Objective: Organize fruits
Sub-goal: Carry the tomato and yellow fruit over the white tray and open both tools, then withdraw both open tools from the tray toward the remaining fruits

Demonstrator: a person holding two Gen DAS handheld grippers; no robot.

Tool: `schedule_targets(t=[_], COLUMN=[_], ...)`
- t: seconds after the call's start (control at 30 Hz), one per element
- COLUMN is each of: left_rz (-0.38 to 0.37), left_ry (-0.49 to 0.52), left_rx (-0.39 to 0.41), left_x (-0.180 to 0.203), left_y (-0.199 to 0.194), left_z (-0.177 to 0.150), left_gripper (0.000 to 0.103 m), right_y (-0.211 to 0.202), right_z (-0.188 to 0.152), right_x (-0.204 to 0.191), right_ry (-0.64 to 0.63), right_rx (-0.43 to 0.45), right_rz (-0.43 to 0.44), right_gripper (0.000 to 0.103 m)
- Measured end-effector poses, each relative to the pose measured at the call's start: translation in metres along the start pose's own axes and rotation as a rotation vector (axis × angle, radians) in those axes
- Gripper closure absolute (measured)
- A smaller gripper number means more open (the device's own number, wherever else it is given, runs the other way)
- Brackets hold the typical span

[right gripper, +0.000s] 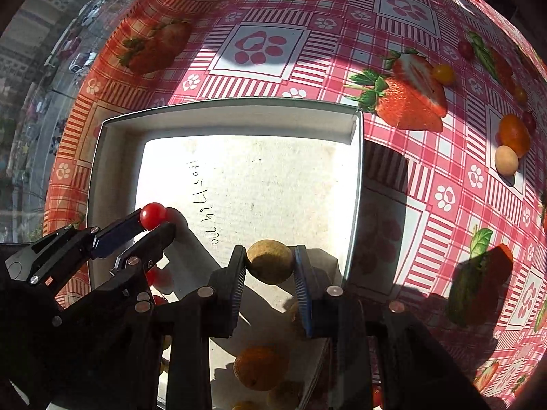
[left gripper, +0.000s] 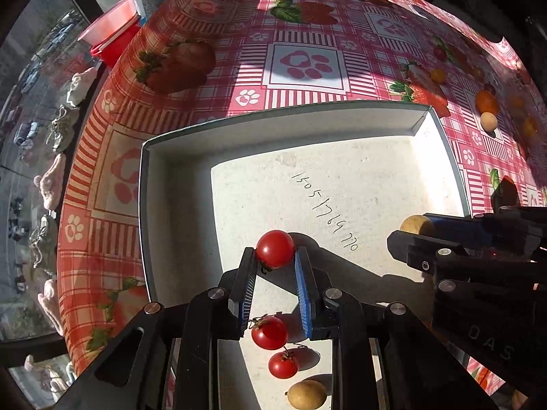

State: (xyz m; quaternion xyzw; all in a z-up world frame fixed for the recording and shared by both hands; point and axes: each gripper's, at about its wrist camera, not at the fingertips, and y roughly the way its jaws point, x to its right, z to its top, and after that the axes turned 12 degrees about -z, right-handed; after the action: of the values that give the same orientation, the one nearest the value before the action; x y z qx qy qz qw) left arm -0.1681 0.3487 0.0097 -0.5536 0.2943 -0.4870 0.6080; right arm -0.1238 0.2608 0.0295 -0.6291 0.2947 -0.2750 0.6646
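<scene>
My left gripper (left gripper: 275, 254) is shut on a red cherry tomato (left gripper: 275, 248) and holds it over the white cardboard box (left gripper: 177, 205). Two more cherry tomatoes (left gripper: 269, 332) and a tan round fruit (left gripper: 306, 394) lie in the box below it. My right gripper (right gripper: 270, 262) is shut on a tan round fruit (right gripper: 270, 261) over the same box (right gripper: 102, 157). Orange and yellowish fruits (right gripper: 256, 369) lie in the box beneath it. Each gripper shows in the other's view: the right one (left gripper: 410, 235), the left one (right gripper: 154, 220) with its tomato (right gripper: 152, 216).
The box sits on a red-and-pink strawberry-print tablecloth (left gripper: 301, 65). Loose fruits lie on the cloth at the right: an orange one (right gripper: 514, 135), a pale tan one (right gripper: 506, 160), a yellow one (right gripper: 443, 73), small red ones. A red bowl (left gripper: 112, 34) stands beyond the table's left edge.
</scene>
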Motion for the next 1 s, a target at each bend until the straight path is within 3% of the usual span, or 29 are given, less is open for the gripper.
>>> schedule_targets(t=[0.07,0.13,0.2,0.27,0.4,0.67,1.0], left_rz=[-0.001,0.018,0.039,0.018,0.033,0.027,-0.024], left_ry=[-0.002,-0.012,-0.033,-0.045,-0.019,0.016,0.25], left_rx=[0.001,0.006,0.009,0.01,-0.001,0.001,-0.006], left_x=[-0.001,-0.005,-0.012,-0.019,-0.018,0.007,0.09], left_y=[0.0,0.0,0.0,0.0,0.0,-0.009,-0.03], left_z=[0.0,0.0,-0.002,-0.005,-0.006,-0.009,-0.037], left_gripper=[0.078,0.066,0.042,0.041,0.041,0.041,0.041], right_y=[0.001,0.002,0.002,0.0,-0.019,-0.048,-0.042], right_z=[0.0,0.0,-0.001,-0.002,-0.007,-0.027,-0.098], right_x=[-0.001,-0.001,0.0,0.002,0.003,0.03,0.115], right_ry=[0.003,0.009,0.017,0.026,0.018,0.077,0.261], right_rx=[-0.004,-0.005,-0.008,-0.003,0.047,0.101,0.026], right_rz=[0.011,0.005,0.016,0.045,0.073,0.056,-0.049], right_gripper=[0.065,0.061,0.061,0.051,0.021,0.02,0.02])
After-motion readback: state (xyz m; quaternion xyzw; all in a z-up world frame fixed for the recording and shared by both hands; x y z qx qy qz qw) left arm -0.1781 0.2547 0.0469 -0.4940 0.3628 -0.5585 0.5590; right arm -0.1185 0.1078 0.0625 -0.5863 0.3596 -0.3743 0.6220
